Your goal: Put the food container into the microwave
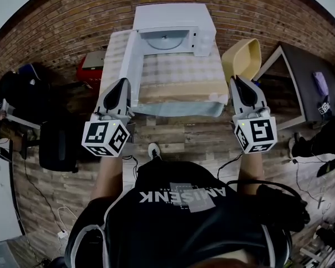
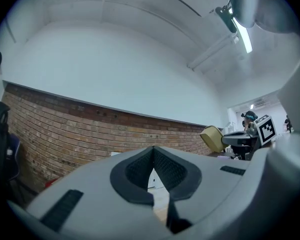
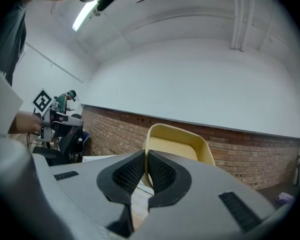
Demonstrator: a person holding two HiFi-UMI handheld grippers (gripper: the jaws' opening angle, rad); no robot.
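Note:
A white microwave [image 1: 170, 29] stands at the far end of a table [image 1: 181, 88] covered with a checked cloth. Its door [image 1: 128, 66] hangs open to the left, and the glass turntable [image 1: 164, 38] inside is bare. No food container shows in any view. My left gripper [image 1: 123, 84] is raised in front of the table's left front corner, shut and holding nothing. My right gripper [image 1: 236, 81] hovers by the right front corner, also shut and holding nothing. The pads meet in the left gripper [image 2: 153, 153] view and in the right gripper [image 3: 146, 156] view.
A yellow chair [image 1: 243, 54] stands right of the table, also in the right gripper view [image 3: 177, 144]. A dark desk [image 1: 307, 77] sits far right, with a red box [image 1: 89, 66] and a black office chair [image 1: 56, 144] at left. A brick wall [image 2: 65, 134] runs behind.

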